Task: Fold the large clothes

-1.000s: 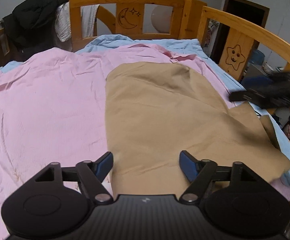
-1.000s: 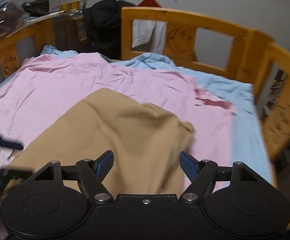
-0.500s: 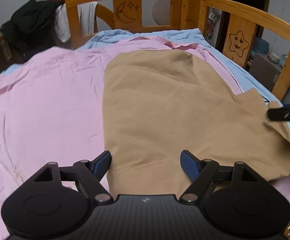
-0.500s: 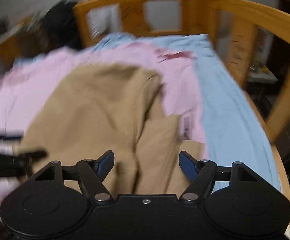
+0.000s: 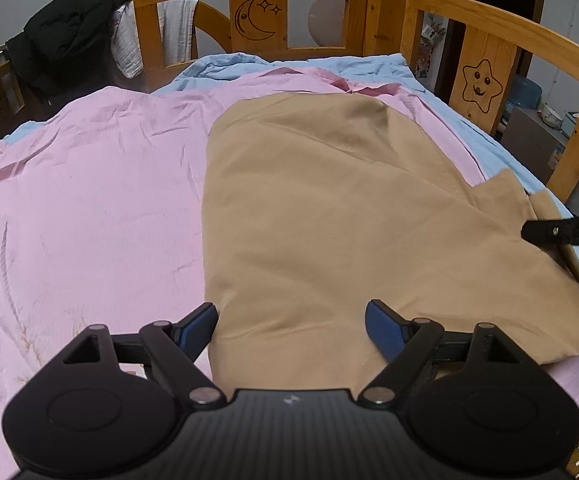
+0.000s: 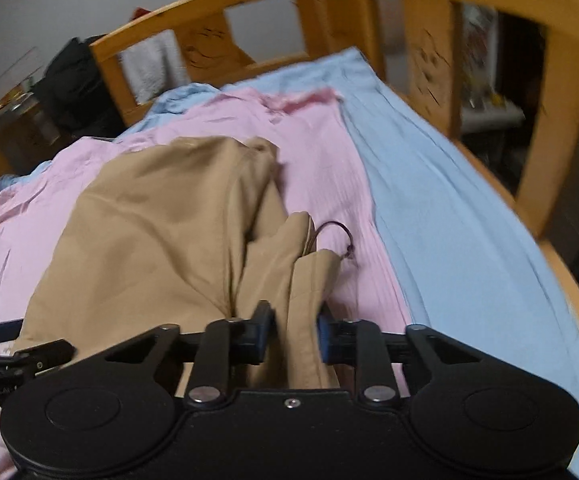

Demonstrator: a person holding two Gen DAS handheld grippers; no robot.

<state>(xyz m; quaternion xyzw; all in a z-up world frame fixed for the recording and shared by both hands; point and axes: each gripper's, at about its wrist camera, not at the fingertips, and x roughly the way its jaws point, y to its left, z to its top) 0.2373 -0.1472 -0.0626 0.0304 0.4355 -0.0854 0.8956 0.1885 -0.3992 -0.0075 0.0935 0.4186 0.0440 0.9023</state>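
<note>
As right gripper (image 6: pixel 292 334) closes, it pinches tan garment (image 5: pixel 329 216) (bunched) — left gripper (image 5: pixel 291 326) gaping.

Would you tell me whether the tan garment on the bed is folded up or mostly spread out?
Mostly spread: the tan garment lies flat across the pink sheet, one bunched edge pinched in the right gripper.

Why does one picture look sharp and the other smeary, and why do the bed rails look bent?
Left wrist view: sharp, evenly lit; the wide lens bows the wooden bed rail and darkens the corners. Right wrist view: smeared by motion, worst on the rail and tan garment; dimmer, too.
</note>
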